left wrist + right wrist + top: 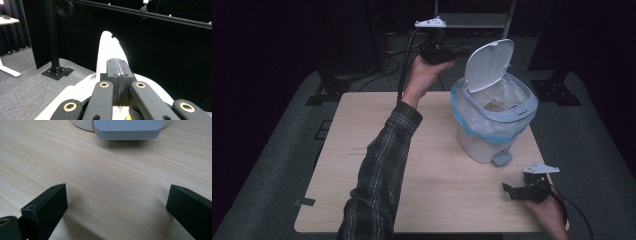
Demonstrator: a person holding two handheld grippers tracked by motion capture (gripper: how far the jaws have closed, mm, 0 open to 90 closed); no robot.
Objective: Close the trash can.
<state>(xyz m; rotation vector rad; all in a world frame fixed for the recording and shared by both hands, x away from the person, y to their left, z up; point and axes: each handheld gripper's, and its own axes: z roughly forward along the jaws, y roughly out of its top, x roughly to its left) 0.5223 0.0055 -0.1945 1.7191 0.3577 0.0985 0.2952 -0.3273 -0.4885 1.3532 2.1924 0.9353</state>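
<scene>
A white pedal bin (pixel 477 142) with a blue bag liner (pixel 462 107) stands on the right half of the table. Its white lid (pixel 488 62) is tipped up and open. My left gripper (pixel 455 51) is held high in the air just left of the raised lid. In the left gripper view this gripper (pixel 117 62) is shut with nothing between its fingers, and the lid's edge (pixel 106 47) rises right behind them. My right gripper (pixel 510 190) rests near the table's front right corner. It (pixel 116 200) is open, facing the bin's grey pedal (pixel 127 128) with bare wood between.
The light wooden table (pixel 432 170) has free room on its left and middle. The pedal (pixel 502 158) sticks out of the bin toward the front edge. Cables and black stand legs (pixel 329 87) lie on the grey carpet behind the table.
</scene>
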